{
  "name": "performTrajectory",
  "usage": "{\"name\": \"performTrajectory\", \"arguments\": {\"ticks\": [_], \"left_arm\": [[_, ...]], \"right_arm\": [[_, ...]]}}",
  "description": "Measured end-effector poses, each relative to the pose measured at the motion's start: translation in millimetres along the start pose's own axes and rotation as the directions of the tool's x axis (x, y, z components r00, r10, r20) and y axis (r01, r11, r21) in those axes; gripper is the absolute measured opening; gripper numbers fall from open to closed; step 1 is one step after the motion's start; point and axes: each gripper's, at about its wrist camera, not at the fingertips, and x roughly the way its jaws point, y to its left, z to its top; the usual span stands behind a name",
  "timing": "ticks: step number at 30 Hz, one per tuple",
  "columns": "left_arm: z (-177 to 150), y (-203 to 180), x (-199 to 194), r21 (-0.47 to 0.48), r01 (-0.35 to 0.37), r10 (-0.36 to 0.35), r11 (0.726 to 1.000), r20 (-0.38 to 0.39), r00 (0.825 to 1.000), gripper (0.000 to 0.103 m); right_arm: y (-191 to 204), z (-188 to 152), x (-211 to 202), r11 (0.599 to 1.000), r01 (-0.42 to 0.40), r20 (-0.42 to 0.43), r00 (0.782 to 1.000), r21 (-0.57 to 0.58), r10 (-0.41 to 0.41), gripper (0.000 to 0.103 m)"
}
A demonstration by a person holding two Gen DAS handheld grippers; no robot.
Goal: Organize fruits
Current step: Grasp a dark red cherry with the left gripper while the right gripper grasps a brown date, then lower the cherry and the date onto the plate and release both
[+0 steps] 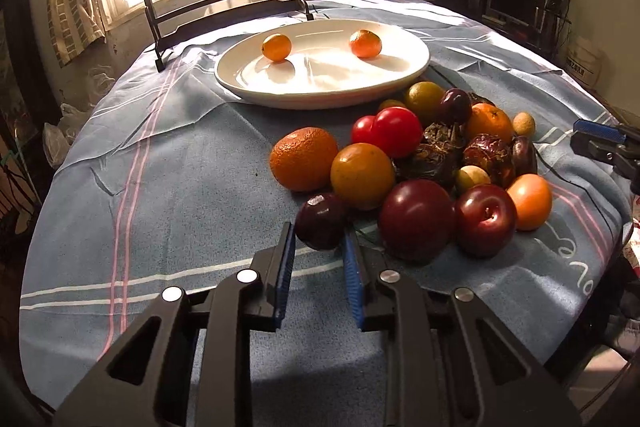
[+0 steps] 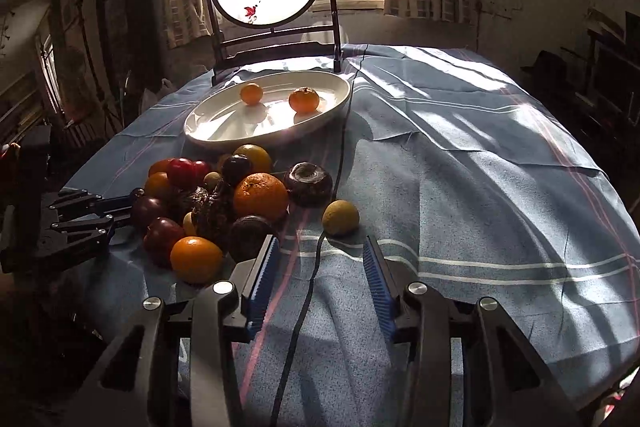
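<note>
**Left claw clamps a dark plum at the near edge of the pile**

The left claw (image 1: 320, 247) is clenched on a dark plum (image 1: 321, 221), its blue pads pressing the fruit from either side at the fingertips. That plum sits at the near-left corner of the fruit heap on the blue striped cloth over the table (image 1: 160, 187), directly ahead of the claw and low between its fingers. The white plate (image 1: 248, 85), already holding two small oranges (image 1: 277, 47), lies straight beyond the heap, further from the claw and slightly to its left; so the carry, as I judge it, runs forward and up over the rough-skinned orange (image 1: 304, 159) and the smooth orange-yellow fruit (image 1: 362, 175) that stand between plum and plate.

The right claw (image 2: 320, 251) is released, its jaws standing apart with nothing pressed between them. A small yellow-green round fruit (image 2: 341, 218) lies just ahead of its fingertips, near the middle of the gap and a little apart from the pile. A thin dark cable (image 2: 312, 267) runs across the cloth under that claw.

Of the two, the left is the one committed; the right is merely lined up.

Some script is woven or printed on the cloth at the right of the left wrist view, but too distorted to read. The plum carries a small pale patch, perhaps a sticker, illegible.
</note>
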Motion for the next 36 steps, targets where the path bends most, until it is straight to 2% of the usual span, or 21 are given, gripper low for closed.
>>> {"name": "performTrajectory", "arguments": {"ticks": [9, 13, 17, 18, 20, 21, 24, 30, 36], "left_arm": [[-5.7, 7.7, -36.7, -0.042, 0.03, -0.027, 0.999, 0.065, 0.998, 0.023], [-5.9, 6.9, -38.3, -0.044, 0.036, -0.033, 0.998, 0.068, 0.997, 0.023], [-7.9, 5.2, -37.5, -0.04, 0.04, -0.037, 0.998, 0.067, 0.997, 0.023], [-8.0, 5.3, -37.3, -0.042, 0.042, -0.039, 0.998, 0.066, 0.997, 0.023], [-8.3, 5.6, -36.6, -0.046, 0.043, -0.04, 0.998, 0.066, 0.997, 0.023], [-8.4, 5.7, -36.3, -0.049, 0.045, -0.042, 0.998, 0.066, 0.997, 0.023], [-7.5, 7.6, -37.3, -0.059, 0.05, -0.046, 0.997, 0.075, 0.996, 0.023], [14.1, 15.0, -40.8, -0.077, 0.073, -0.064, 0.994, 0.115, 0.991, 0.023], [60.0, 17.4, -23.9, -0.058, 0.088, -0.079, 0.994, 0.135, 0.988, 0.023]], "right_arm": [[25.3, 5.1, 23.9, 0.994, -0.094, -0.054, 0.994, -0.06, 0.09, 0.042], [28.8, 12.6, 39.3, 0.989, -0.143, -0.09, 0.986, -0.023, 0.14, 0.042], [32.4, 12.6, 43.1, 0.988, -0.155, -0.102, 0.983, 0.004, 0.154, 0.041], [32.2, 11.5, 42.3, 0.984, -0.178, -0.1, 0.979, 0.012, 0.178, 0.033], [32.4, 9.5, 37.5, 0.986, -0.166, -0.088, 0.982, 0.012, 0.166, 0.032], [32.2, 8.7, 34.1, 0.986, -0.166, -0.079, 0.983, 0.008, 0.166, 0.024], [28.3, 10.9, 20.8, 0.982, -0.188, -0.047, 0.981, 0.013, 0.189, 0.021], [14.3, 40.0, 4.2, 0.975, -0.218, 0.029, 0.976, 0.033, 0.217, 0.021], [13.5, 94.0, 20.8, 0.97, -0.243, 0.055, 0.969, 0.025, 0.241, 0.021]]}}
